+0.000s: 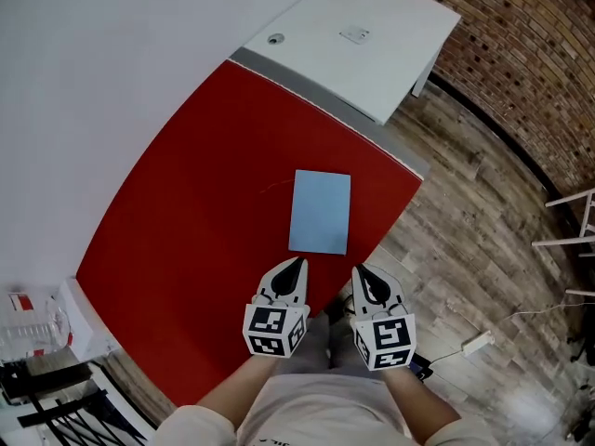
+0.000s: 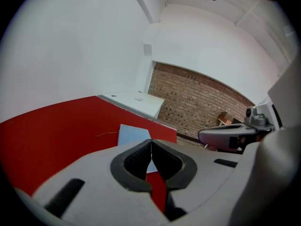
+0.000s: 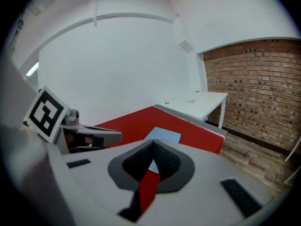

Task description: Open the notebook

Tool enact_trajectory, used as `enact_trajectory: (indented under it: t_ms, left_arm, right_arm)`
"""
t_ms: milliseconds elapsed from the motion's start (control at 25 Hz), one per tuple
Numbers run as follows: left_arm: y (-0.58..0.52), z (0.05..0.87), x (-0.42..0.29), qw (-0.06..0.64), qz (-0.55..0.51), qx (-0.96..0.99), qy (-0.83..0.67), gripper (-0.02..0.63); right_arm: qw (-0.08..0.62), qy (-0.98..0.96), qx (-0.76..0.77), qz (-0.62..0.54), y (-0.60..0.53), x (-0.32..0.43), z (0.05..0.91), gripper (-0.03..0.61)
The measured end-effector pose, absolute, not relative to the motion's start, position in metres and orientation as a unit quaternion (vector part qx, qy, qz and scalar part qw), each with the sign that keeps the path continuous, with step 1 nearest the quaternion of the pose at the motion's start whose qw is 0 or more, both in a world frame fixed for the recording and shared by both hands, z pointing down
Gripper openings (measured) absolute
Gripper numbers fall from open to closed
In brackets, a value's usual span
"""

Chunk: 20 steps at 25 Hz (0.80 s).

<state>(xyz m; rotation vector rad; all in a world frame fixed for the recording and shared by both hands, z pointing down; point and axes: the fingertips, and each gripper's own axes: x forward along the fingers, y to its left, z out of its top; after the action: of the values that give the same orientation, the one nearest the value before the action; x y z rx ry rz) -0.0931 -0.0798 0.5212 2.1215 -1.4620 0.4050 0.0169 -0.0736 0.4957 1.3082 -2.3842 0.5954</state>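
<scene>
A closed light-blue notebook (image 1: 321, 212) lies flat on the red table (image 1: 204, 212), near its front edge. My left gripper (image 1: 295, 265) hovers just short of the notebook's near left corner, shut with nothing between its jaws. My right gripper (image 1: 364, 276) hangs beside it at the table's edge, to the near right of the notebook, also shut and empty. In the left gripper view the notebook (image 2: 132, 134) shows just beyond the closed gripper (image 2: 151, 143). The right gripper view shows the notebook (image 3: 164, 134) ahead of its closed gripper (image 3: 153, 145). Neither gripper touches the notebook.
A white desk (image 1: 353, 40) adjoins the red table at the back. Wooden floor (image 1: 483, 240) and a brick wall (image 1: 521, 35) lie to the right. A white power strip (image 1: 477, 344) lies on the floor. A clear plastic box (image 1: 33, 328) sits at lower left.
</scene>
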Motion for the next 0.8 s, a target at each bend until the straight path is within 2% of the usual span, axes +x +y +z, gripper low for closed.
enact_trajectory:
  t_ms: [120,360,600,800]
  left_arm:
    - [-0.096,0.548,-0.107,0.290,0.161,0.772,-0.542,0.013]
    - [-0.126,0.595,-0.139,0.344,0.233,0.769,-0.486,0.066]
    - [-0.143,0.635,-0.140,0.431,0.265,0.748,-0.430,0.114]
    - [-0.151,0.661,-0.141,0.460,0.304,0.729,-0.406,0.115]
  right_arm:
    - [0.182,-0.844,0.454,0.220,-0.075,0.009,0.510,0.006]
    - [0.196,-0.842,0.441,0.241,-0.068,-0.009,0.539,0.006]
    - [0.201,-0.837,0.438,0.259,-0.070,-0.010,0.558,0.006]
    - [0.201,-0.832,0.441,0.269,-0.079,-0.011,0.567,0.006]
